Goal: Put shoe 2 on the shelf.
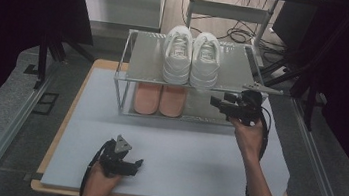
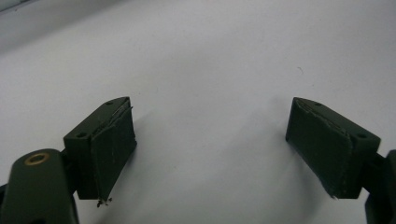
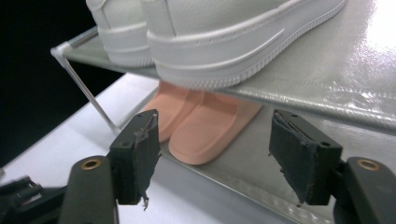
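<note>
Right gripper [image 1: 218, 103]: jaws wide apart, nothing between, level with lower shelf.
Left gripper [image 1: 135, 166]: jaws spread, empty, resting on grey mat [image 1: 181, 149].
Pink shoes [image 3: 201, 123]: paired on bottom tier of shoe rack [image 1: 133, 65], beneath white sneakers [image 1: 191, 55].
Technique: probably withdraw level, avoiding shelf edge.

Each hand-held gripper [image 1: 135, 165] is black, with a grey three-cornered plate [image 1: 123, 145] on top, brass-ringed screw holes [image 3: 91, 164], frayed dark pads [image 2: 112, 154] and a trailing black cable [image 1: 262, 131].
</note>
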